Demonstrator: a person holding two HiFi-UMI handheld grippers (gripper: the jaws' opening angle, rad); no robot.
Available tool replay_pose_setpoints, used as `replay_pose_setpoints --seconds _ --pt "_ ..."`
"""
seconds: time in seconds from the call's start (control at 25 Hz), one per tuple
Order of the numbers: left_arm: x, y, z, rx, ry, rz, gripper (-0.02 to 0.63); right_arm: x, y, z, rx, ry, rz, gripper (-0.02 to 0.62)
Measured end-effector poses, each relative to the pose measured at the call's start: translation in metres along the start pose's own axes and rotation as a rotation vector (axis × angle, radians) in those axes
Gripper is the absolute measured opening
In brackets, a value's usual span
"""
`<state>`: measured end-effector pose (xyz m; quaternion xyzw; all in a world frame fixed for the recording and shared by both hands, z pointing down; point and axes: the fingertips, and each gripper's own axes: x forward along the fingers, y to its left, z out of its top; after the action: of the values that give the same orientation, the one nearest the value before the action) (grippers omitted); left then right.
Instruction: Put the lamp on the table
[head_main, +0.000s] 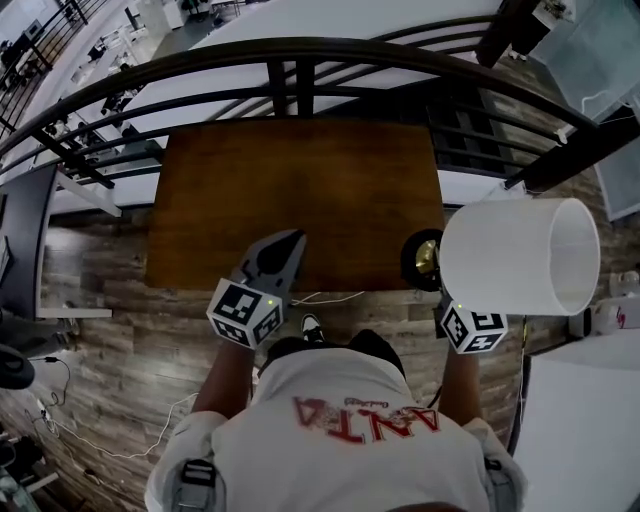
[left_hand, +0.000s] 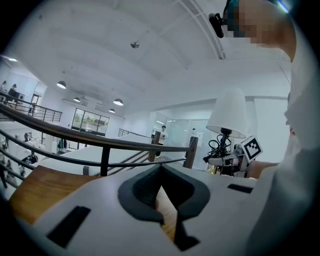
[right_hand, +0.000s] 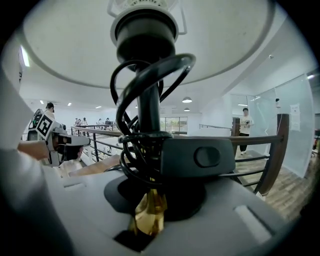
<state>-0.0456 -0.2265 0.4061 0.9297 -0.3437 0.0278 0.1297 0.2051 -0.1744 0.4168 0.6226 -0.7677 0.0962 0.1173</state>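
Note:
The lamp has a white shade (head_main: 520, 255), a black stem wound with black cord (right_hand: 145, 110) and a brass foot (head_main: 424, 258). It hangs just off the right near corner of the brown wooden table (head_main: 300, 190). My right gripper (right_hand: 149, 212) is shut on the brass part low on the stem, and in the head view only its marker cube (head_main: 472, 328) shows below the shade. My left gripper (head_main: 290, 243) is over the table's near edge, shut with nothing in it. In the left gripper view the lamp (left_hand: 227, 115) stands to the right.
A black railing (head_main: 300, 60) curves behind the table's far side, with a drop beyond it. A thin white cord (head_main: 330, 297) lies on the plank floor by my feet. A white surface (head_main: 580, 420) sits at the lower right. A person (right_hand: 245, 127) stands far off.

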Motion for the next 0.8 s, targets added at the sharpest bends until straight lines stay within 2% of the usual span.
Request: replay_pose_setpoints --seconds 0.4,0.8 --pt "0.024 0.029 0.004 -0.031 0.006 0.069 0.006 0.059 -0.016 0.006 -0.007 0.038 0.071 0.077" --pt "0.085 0.041 0.018 -0.039 0.009 0.137 0.006 0.128 -0.078 0.006 -0.011 0.063 0.109 0.077"
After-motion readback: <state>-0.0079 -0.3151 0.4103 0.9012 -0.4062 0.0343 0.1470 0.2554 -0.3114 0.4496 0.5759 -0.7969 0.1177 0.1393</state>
